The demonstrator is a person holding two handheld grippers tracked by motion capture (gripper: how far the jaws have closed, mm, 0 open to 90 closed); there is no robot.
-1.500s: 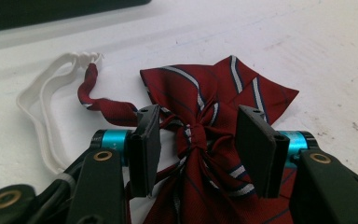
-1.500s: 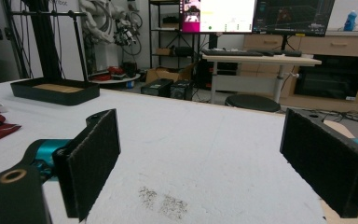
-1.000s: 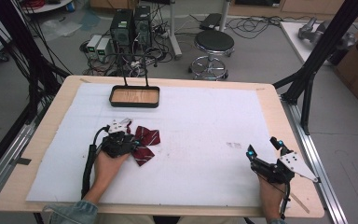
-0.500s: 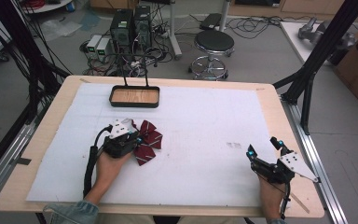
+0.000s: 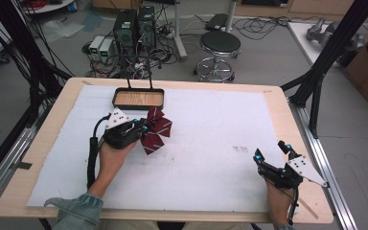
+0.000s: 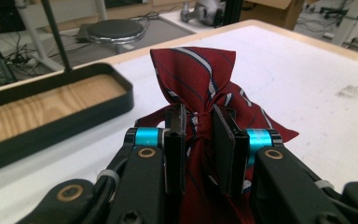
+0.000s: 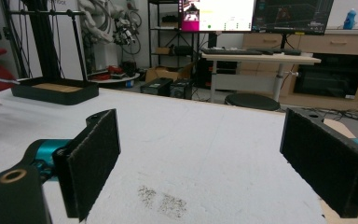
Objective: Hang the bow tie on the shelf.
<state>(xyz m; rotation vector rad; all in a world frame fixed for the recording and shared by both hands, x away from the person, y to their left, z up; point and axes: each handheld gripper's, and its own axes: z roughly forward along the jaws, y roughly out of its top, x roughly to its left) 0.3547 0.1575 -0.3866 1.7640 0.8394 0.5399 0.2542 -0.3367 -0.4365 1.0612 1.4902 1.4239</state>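
Note:
A dark red bow tie [image 5: 155, 130] with pale stripes is held at its knot by my left gripper [image 5: 143, 128], which is shut on it just above the white sheet. In the left gripper view the bow tie [image 6: 199, 88] stands up between the two black jaws, its upper wing fanned out and its lower part hanging under my left gripper [image 6: 200, 140]. A black tray with a wooden floor [image 5: 138, 98] lies just beyond it at the table's far side. My right gripper [image 5: 272, 154] rests open near the front right corner, with nothing between its pads [image 7: 95, 154].
A white sheet [image 5: 211, 129] covers most of the wooden table. A faint grey smudge [image 5: 241, 149] marks it left of the right gripper. The tray [image 7: 56, 92] carries a thin upright black stand [image 5: 139, 67]. A stool [image 5: 219, 48] and computers stand on the floor beyond the far edge.
My left gripper has carried the bow tie forward and a little right, toward the tray, lifting it off the sheet. The right gripper has stayed where it was.

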